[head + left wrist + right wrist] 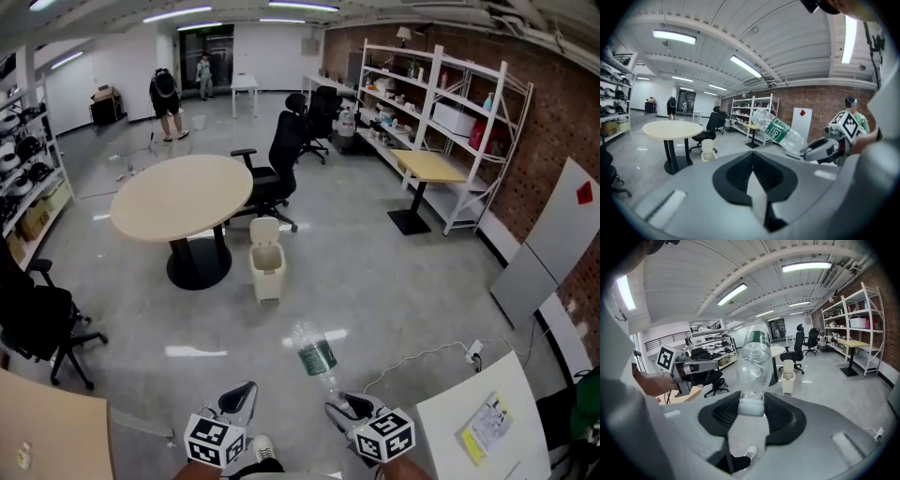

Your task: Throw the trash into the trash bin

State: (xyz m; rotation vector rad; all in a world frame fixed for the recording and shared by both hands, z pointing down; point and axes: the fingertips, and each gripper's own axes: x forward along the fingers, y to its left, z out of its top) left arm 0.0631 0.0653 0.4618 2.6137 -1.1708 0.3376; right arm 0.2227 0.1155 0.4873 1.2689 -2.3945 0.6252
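The step in hand looks like the carry. The right gripper is clamped on the capped neck of a clear plastic bottle with a green label, which sticks out ahead of it above the grey floor. The left gripper has its 2 jaws pressed together with nothing between them, and it hangs just beside the right one. The small cream trash bin stands well ahead, near the foot of the round table. Its lid is tipped up, so the mouth seems open. Next, I judge, the bottle must cross the open floor until it is over that mouth, and only then should the jaws part.
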